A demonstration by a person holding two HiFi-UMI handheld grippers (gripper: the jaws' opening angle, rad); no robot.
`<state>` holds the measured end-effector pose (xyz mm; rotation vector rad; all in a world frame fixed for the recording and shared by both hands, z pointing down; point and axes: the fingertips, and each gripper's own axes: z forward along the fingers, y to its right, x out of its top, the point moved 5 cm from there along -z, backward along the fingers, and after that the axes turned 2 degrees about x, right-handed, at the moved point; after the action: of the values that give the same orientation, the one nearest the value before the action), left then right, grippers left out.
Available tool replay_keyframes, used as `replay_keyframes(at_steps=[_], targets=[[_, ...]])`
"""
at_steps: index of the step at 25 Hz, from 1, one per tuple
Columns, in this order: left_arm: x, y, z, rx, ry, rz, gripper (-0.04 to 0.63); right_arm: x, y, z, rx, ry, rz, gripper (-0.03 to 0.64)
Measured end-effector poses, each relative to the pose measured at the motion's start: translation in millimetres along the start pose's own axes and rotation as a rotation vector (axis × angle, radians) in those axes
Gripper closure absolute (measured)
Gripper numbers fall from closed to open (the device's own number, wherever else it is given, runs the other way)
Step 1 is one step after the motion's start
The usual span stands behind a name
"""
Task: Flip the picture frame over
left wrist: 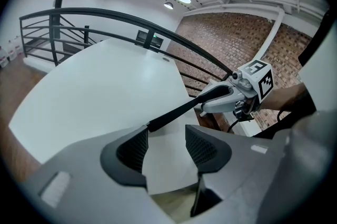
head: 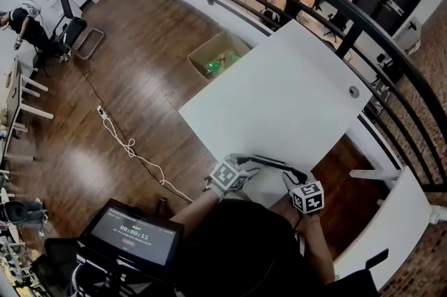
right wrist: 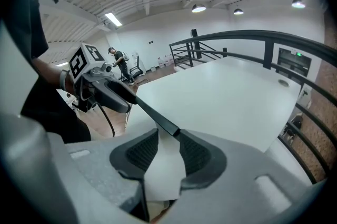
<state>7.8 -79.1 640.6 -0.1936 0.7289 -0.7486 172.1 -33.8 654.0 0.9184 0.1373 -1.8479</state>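
The picture frame (head: 271, 163) shows only as a thin black bar over the near corner of the white table (head: 279, 93); I cannot make out its face. My left gripper (head: 248, 163) is at the bar's left end and my right gripper (head: 293, 177) at its right end. In the left gripper view the frame (left wrist: 181, 108) runs from the left fingertip of my left gripper (left wrist: 166, 128) to the right gripper (left wrist: 218, 97). In the right gripper view the frame (right wrist: 152, 115) reaches the right fingertip of my right gripper (right wrist: 168, 136). Both pairs of jaws stand apart with only bare tabletop between the pads.
A black railing (head: 335, 2) curves round the table's far side. An open cardboard box (head: 216, 59) sits on the wooden floor to the left, near a white cable (head: 129, 145). A timer screen (head: 133, 236) is at lower left, a white bench (head: 391, 219) at right.
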Motion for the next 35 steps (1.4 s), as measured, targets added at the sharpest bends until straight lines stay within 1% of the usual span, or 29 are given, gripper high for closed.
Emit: replay_keyframes(at_steps=[3,7,11,19,25,31,35], targets=[[3,-1,3,-0.015,0.003,0.005,0.368,3,2,1,0.000,0.002,0.002,0.500],[7,-2,2,0.003,-0.002,0.003,0.370,2,6,1,0.002,0.000,0.001,0.500],[8,-4,7,-0.009,0.009,0.004,0.370,4,9,2,0.004,-0.005,-0.005,0.500],[11,-10,3,0.001,0.012,-0.007,0.373,10,8,5,0.003,-0.007,-0.003,0.500],[12,-9,7,-0.016,0.009,-0.005,0.374,12,12,5,0.000,-0.004,0.005,0.500],[20,-13,1,0.004,0.011,-0.004,0.374,17,14,6,-0.006,0.000,0.021,0.500],[24,-17,3,0.001,0.005,-0.001,0.374,21,17,9,-0.012,0.001,0.024,0.500]])
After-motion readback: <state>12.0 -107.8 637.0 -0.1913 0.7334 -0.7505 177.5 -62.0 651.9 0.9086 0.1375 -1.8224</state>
